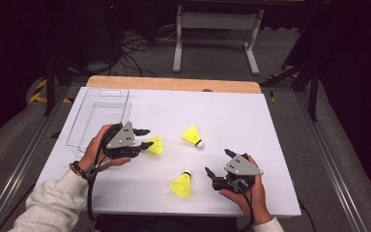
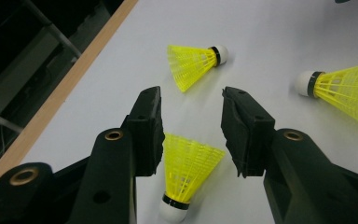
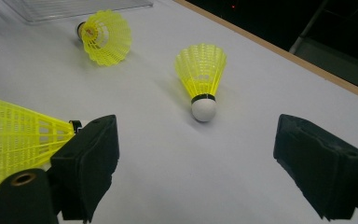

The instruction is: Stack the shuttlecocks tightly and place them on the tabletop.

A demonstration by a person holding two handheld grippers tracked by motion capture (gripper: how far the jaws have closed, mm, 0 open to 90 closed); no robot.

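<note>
Three yellow shuttlecocks with white corks lie on the white table (image 1: 232,116). One shuttlecock (image 1: 155,145) (image 2: 186,170) lies between the jaws of my left gripper (image 1: 145,137) (image 2: 191,93); its skirt is beside one jaw with a gap to the other, so the gripper is open. A second shuttlecock (image 1: 192,136) (image 2: 193,63) (image 3: 200,70) rests at mid-table. The third shuttlecock (image 1: 181,185) (image 2: 345,91) (image 3: 18,135) lies near the front, just left of my right gripper (image 1: 217,161) (image 3: 196,140), which stands wide open over bare table.
A clear plastic tray (image 1: 99,116) (image 3: 74,7) sits at the table's far left, just beyond my left hand. A wooden strip (image 1: 174,83) runs along the table's far edge. Dark floor, cables and a metal stand lie behind the table.
</note>
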